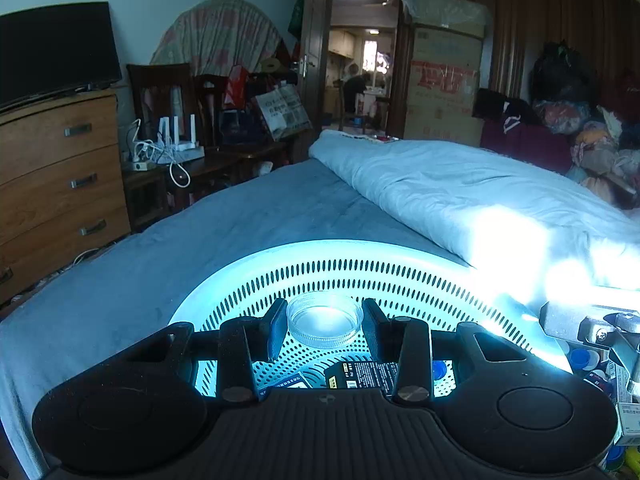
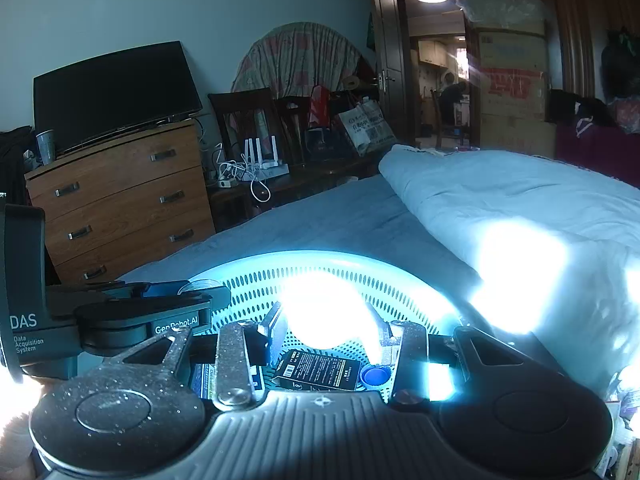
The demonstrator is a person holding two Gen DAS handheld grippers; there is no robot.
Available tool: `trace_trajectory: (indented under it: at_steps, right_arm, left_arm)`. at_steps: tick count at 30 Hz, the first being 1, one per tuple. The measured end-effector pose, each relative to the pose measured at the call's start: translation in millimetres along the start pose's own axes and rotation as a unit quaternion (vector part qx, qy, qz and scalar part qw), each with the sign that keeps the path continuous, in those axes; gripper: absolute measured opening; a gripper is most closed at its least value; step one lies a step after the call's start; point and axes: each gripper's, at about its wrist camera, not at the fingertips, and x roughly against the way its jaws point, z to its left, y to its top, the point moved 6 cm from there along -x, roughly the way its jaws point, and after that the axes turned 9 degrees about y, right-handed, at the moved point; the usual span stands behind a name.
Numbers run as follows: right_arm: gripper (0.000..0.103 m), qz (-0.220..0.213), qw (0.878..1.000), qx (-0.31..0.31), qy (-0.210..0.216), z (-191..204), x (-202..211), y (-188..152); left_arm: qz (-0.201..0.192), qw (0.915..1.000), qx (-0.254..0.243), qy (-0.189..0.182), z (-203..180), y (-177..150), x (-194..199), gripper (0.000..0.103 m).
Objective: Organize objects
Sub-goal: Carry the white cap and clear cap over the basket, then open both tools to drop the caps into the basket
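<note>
A white perforated basket [image 1: 360, 268] sits on the bed. My left gripper [image 1: 324, 312] hovers over it, shut on a small round clear glass dish [image 1: 325, 320]. Under the fingers, in the basket, lie a black printed box [image 1: 360, 374] and a blue cap [image 1: 439, 370]. In the right wrist view my right gripper [image 2: 328, 316] is over the same basket [image 2: 256, 284], its fingers closed on a round object [image 2: 324, 312] washed out by sun glare. The black box [image 2: 316, 370] and blue cap [image 2: 375, 375] lie below it. The left gripper's body [image 2: 160, 316] is close on the left.
The basket rests on a blue sheet [image 1: 240, 220], with a folded pale quilt [image 1: 440, 184] to its right. Small boxes and caps [image 1: 584, 360] lie beside the basket at right. A wooden dresser [image 1: 52, 168] stands left of the bed. A person [image 1: 356, 84] sits in the far room.
</note>
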Motion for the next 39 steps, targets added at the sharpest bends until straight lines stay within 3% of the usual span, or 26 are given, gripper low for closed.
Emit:
trace_trajectory:
  at_steps: [32,34,35,36,39]
  right_arm:
    - [0.042,0.006,1.000,-0.010,-0.003,-8,-9,-17]
    - [0.044,0.007,1.000,-0.012,-0.001,-9,-10,-18]
    - [0.046,0.007,1.000,-0.012,0.001,-9,-10,-19]
    - [0.054,0.005,1.000,-0.012,0.001,-9,-9,-19]
    - [0.059,-0.004,1.000,-0.013,-0.001,-10,-4,-18]
  left_arm:
    - [0.007,0.9998,-0.005,0.016,12,-3,-11,0.042]
    - [0.005,0.9997,-0.006,0.021,13,-3,-12,0.053]
    - [0.002,0.9997,-0.008,0.023,12,-2,-12,0.064]
    - [-0.003,0.9996,-0.010,0.026,13,-2,-11,0.071]
    - [-0.010,0.9994,-0.013,0.029,11,-1,-7,0.077]
